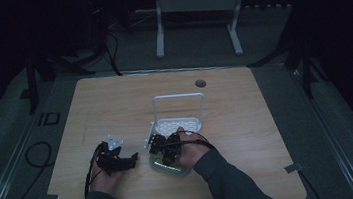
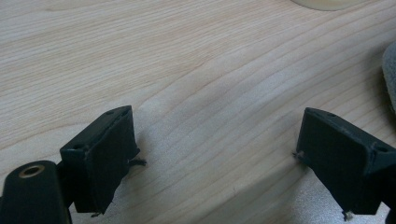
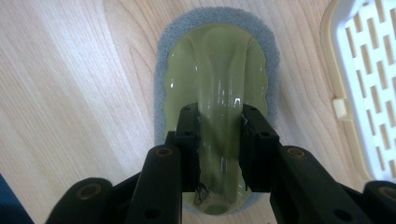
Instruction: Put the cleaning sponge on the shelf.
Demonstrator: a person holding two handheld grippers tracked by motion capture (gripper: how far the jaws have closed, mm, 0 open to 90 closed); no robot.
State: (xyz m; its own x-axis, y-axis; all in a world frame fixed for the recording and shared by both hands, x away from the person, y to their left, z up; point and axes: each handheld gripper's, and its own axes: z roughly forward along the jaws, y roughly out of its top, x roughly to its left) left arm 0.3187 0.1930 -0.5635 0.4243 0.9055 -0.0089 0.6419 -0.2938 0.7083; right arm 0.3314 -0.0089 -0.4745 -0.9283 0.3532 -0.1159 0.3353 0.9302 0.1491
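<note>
A pale green scrubber (image 3: 219, 74) with a grey sponge pad lies flat on the wooden table (image 1: 115, 106). My right gripper (image 3: 220, 140) is shut on its raised green handle ridge, one jaw on each side. In the high view the scrubber (image 1: 170, 168) sits under my right gripper (image 1: 162, 149) near the table's front middle. My left gripper (image 2: 215, 154) is open with bare wood between its jaws; in the high view the left gripper (image 1: 132, 160) rests just left of the scrubber.
A white slotted rack (image 1: 180, 124) with an upright wire frame stands just behind the scrubber; its cream-edged rim (image 3: 334, 93) is close on the right in the right gripper view. A round cable hole (image 1: 200, 83) is at the table's back.
</note>
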